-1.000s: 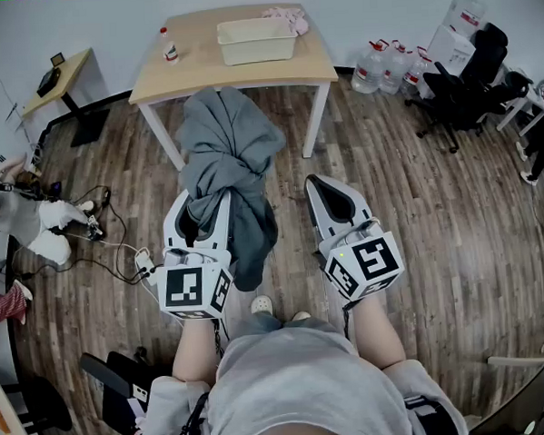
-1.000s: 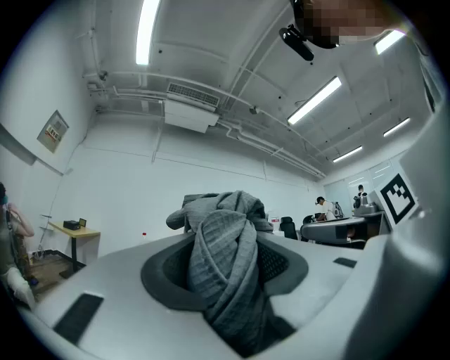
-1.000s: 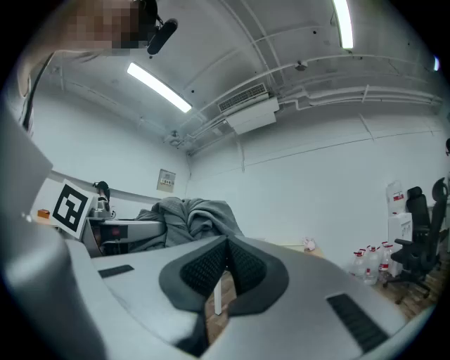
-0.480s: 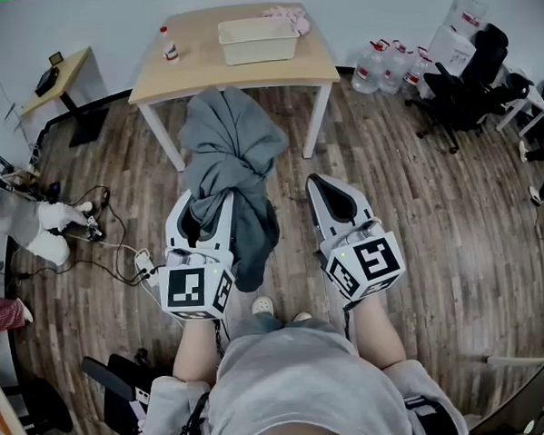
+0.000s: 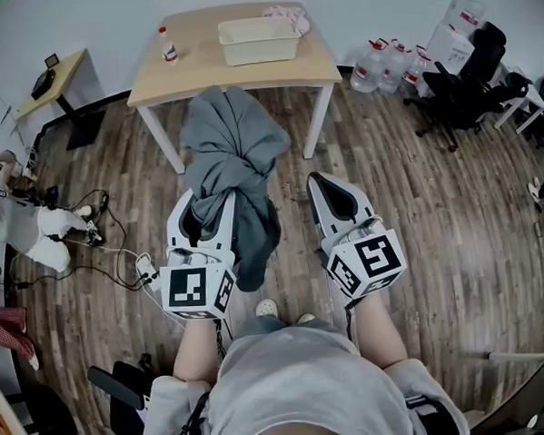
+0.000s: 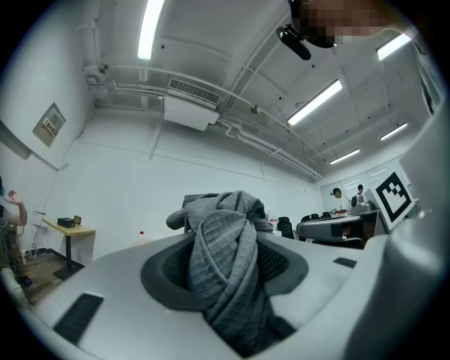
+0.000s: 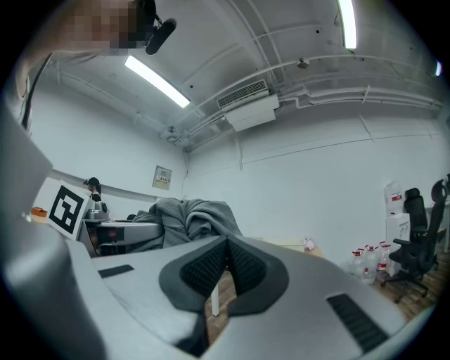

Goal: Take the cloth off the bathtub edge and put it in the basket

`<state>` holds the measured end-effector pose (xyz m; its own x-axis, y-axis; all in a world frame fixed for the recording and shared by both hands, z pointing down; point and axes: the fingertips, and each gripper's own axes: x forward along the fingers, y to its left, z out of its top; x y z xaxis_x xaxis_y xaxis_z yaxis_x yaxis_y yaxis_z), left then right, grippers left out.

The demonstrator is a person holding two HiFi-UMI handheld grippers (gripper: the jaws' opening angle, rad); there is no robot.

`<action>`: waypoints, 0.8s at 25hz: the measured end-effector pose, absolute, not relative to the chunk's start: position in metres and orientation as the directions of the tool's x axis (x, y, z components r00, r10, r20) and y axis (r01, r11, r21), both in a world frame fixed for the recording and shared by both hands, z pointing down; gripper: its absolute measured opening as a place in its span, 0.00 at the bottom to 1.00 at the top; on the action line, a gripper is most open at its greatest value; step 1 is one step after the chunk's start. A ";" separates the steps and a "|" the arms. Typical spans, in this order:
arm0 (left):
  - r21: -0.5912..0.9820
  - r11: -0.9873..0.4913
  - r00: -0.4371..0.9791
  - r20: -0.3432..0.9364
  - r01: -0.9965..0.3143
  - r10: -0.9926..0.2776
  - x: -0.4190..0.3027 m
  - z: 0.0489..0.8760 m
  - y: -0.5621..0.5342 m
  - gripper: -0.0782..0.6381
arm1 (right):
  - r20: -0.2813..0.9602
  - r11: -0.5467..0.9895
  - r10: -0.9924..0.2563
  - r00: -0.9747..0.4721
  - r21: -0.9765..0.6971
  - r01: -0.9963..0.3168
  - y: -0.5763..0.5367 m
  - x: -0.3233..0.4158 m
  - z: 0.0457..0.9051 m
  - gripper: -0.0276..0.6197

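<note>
Cloth (image 5: 232,141), one grey piece, pinched by left gripper (image 5: 208,204) fingers, right gripper (image 5: 330,185) fingers closed empty, one basket (image 5: 259,49) on table (image 5: 183,78).

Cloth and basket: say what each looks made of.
Cloth: soft grey woven fabric, matte; a waffle-like grid texture and limp folds show. Basket: probably rigid plastic, cream and smooth, with straight walls; too distant to be sure.
</note>
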<state>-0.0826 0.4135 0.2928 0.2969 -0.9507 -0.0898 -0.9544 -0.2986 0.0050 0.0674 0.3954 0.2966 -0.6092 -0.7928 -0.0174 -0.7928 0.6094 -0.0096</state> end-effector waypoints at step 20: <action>-0.018 -0.366 0.367 -0.086 -0.930 -0.926 -0.098 0.304 0.342 0.38 | -0.038 0.623 -0.782 -0.622 -0.029 -0.782 0.335 0.042 0.298 0.05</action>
